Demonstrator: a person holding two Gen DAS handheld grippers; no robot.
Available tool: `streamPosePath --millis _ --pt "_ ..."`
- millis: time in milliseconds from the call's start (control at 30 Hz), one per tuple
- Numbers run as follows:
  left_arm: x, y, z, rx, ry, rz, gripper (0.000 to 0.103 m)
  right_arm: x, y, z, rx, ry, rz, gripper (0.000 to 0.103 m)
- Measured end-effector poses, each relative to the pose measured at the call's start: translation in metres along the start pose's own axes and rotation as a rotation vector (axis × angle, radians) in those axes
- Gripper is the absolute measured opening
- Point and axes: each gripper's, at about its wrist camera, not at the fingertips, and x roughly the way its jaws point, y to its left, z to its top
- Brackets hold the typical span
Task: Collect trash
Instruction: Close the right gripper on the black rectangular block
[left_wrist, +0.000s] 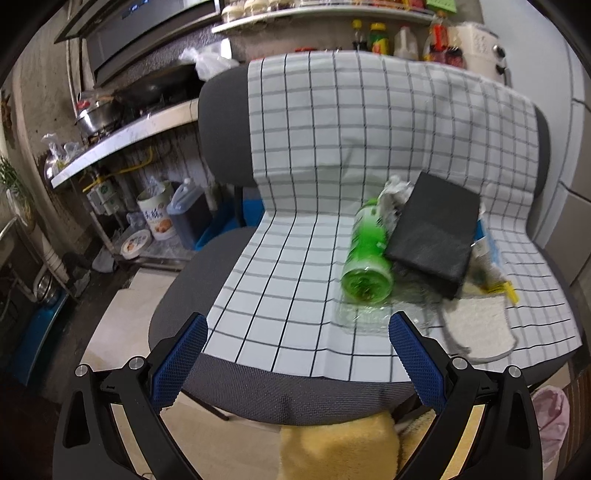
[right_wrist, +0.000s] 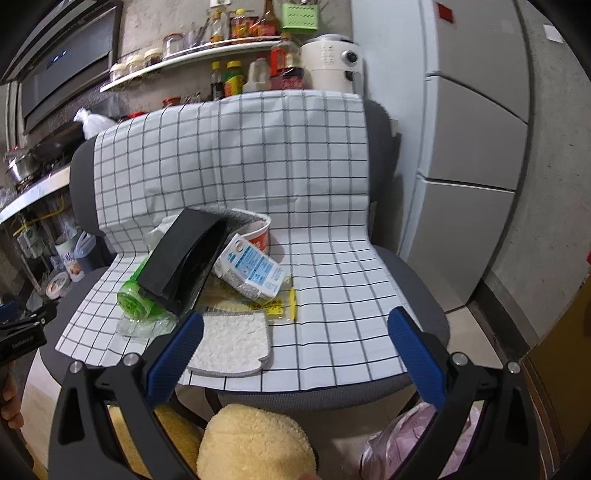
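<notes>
Right hand-held gripper (right_wrist: 295, 328) gapes; black box (right_wrist: 183, 254) half-hides green bottle (right_wrist: 135, 299).

Ahead of my tongs stands a grey office chair (right_wrist: 413, 280), its seat and back draped with a white checked cloth (right_wrist: 280, 155). Beyond it, up and left of the tongs, I see a kitchen counter (left_wrist: 122, 136) with pots, a dark range hood (right_wrist: 62, 70) above it, and a curved wall shelf (right_wrist: 192, 59) crowded with bottles and jars. Far right of my right tongs rises a pale refrigerator (right_wrist: 476, 122). Below the tongs lies light tiled floor (left_wrist: 122, 332). Under the counter sit jugs and tins (left_wrist: 157, 214).
</notes>
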Motion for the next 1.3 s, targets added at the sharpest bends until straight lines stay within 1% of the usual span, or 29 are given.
streamPosePath --millis 100,200,267,300,367,400,433,467,567,667,733,767,867,933,1067,1167,1267,1300 --pt "0.010 0.000 -0.005 0.014 0.005 0.023 0.097 0.016 0.010 -0.001 -0.004 0.001 0.039 0.097" --pt "0.021 -0.003 -0.010 0.036 -0.009 0.035 0.097 0.031 0.018 -0.001 0.039 0.015 0.128 0.097" --pt "0.030 -0.005 -0.013 0.037 0.000 0.024 0.096 0.041 0.027 0.000 0.032 -0.004 0.147 0.097" --pt "0.036 -0.004 -0.013 0.027 0.000 -0.001 0.096 0.045 0.031 0.001 0.009 -0.020 0.147 0.097" --pt "0.043 -0.002 -0.012 0.007 -0.004 -0.041 0.096 0.056 0.041 0.003 -0.001 0.009 0.175 0.097" --pt "0.048 -0.001 -0.011 -0.006 -0.004 -0.055 0.096 0.062 0.050 0.004 -0.016 0.014 0.202 0.097" --pt "0.053 -0.001 -0.011 -0.012 0.001 -0.052 0.096 0.069 0.053 0.002 -0.033 0.052 0.203 0.097" --pt "0.057 -0.001 -0.010 -0.009 0.009 -0.044 0.096 0.076 0.061 0.003 -0.045 0.066 0.217 0.097" --pt "0.073 -0.003 -0.010 0.017 0.063 -0.045 0.096 0.094 0.076 0.004 -0.067 0.074 0.253 0.097" --pt "0.085 -0.005 -0.014 0.029 0.087 -0.053 0.096 0.115 0.089 0.006 -0.058 0.094 0.322 0.096" --pt "0.090 -0.003 -0.014 0.027 0.096 -0.067 0.096 0.131 0.088 0.004 -0.025 0.128 0.381 0.088" --pt "0.094 -0.002 -0.013 0.024 0.101 -0.073 0.096 0.135 0.088 0.004 -0.010 0.136 0.406 0.082" --pt "0.103 -0.003 -0.013 0.021 0.108 -0.081 0.096 0.153 0.087 0.003 0.044 0.160 0.477 0.069" --pt "0.110 -0.003 -0.011 0.018 0.114 -0.095 0.096 0.165 0.086 0.004 0.063 0.188 0.491 0.069" --pt "0.122 -0.008 -0.007 0.015 0.122 -0.109 0.096 0.187 0.083 0.002 0.088 0.227 0.479 0.069" --pt "0.131 -0.012 -0.005 0.015 0.131 -0.115 0.096 0.205 0.080 -0.001 0.126 0.251 0.507 0.069" --pt "0.138 -0.016 -0.006 0.016 0.144 -0.129 0.096 0.216 0.077 -0.003 0.168 0.265 0.552 0.074" --pt "0.140 -0.018 -0.006 0.017 0.150 -0.133 0.096 0.221 0.076 -0.004 0.185 0.271 0.569 0.074"
